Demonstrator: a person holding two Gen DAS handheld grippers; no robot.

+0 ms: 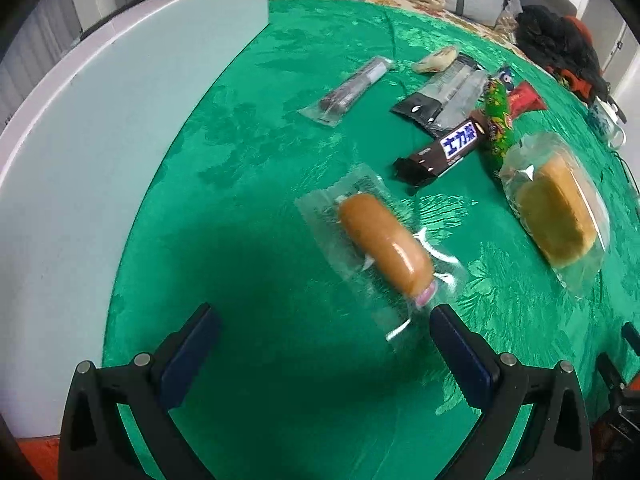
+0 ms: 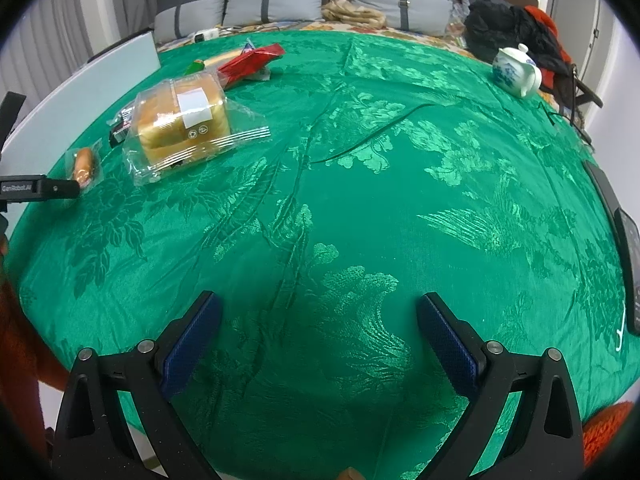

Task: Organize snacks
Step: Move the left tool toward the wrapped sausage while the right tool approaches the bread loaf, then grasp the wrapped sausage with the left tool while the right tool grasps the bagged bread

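Observation:
My left gripper (image 1: 322,322) is open and empty above the green tablecloth, just short of a wrapped sausage bun (image 1: 384,244), whose wrapper edge reaches the right pad (image 1: 460,356). Beyond lie a dark chocolate bar (image 1: 444,150), a green snack tube (image 1: 497,120), bagged bread (image 1: 554,216), black-and-clear packets (image 1: 440,96) and a clear dark stick pack (image 1: 348,92). My right gripper (image 2: 318,308) is open and empty over bare cloth. The bread (image 2: 182,114) and bun (image 2: 83,165) lie far left of it, by the left gripper's body (image 2: 40,190).
A white board (image 1: 92,152) lies along the table's left edge. A red packet (image 2: 252,60) lies behind the bread. A blue-and-white teapot (image 2: 516,70) stands at the far right. Dark phones (image 2: 628,248) lie at the right edge. A sofa with cushions and clothes is behind.

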